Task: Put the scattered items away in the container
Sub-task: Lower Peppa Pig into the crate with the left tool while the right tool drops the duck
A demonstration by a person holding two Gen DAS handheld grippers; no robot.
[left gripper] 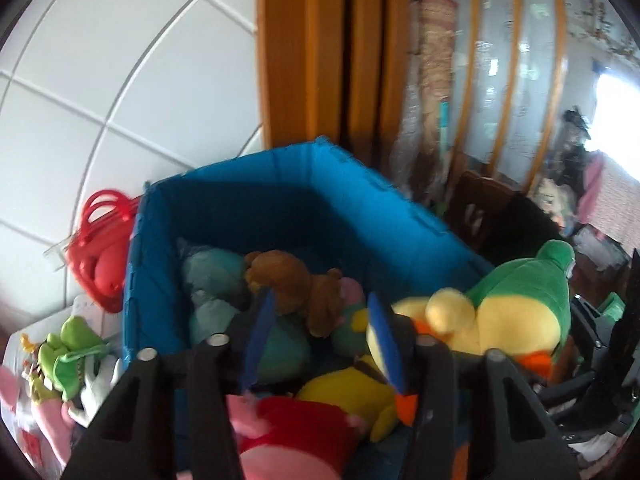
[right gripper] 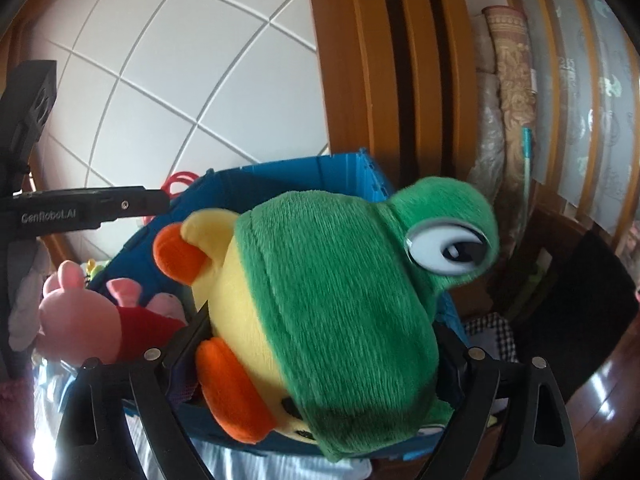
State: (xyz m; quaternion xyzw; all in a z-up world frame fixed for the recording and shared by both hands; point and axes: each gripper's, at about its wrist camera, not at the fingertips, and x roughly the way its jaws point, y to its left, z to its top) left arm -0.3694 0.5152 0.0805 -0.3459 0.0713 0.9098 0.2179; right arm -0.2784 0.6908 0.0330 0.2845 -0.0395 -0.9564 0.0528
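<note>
A blue fabric bin (left gripper: 280, 184) holds several plush toys: a brown bear (left gripper: 296, 284), a teal one (left gripper: 212, 272), a yellow one (left gripper: 348, 396) and a pink pig in red (left gripper: 296, 432). My left gripper (left gripper: 320, 344) is open above the bin with nothing between its blue-padded fingers. My right gripper (right gripper: 320, 340) is shut on a green and yellow frog plush (right gripper: 336, 304), held over the bin's rim (right gripper: 344, 164). The frog also shows at the right of the left wrist view (left gripper: 516, 300). The pig also shows in the right wrist view (right gripper: 100, 320).
A green plush (left gripper: 68, 348) and other toys lie left of the bin. A red plastic basket (left gripper: 104, 240) stands behind them. White tiled floor lies beyond. A wooden door frame (left gripper: 320, 60) and a rolled rug (right gripper: 512, 92) stand behind the bin.
</note>
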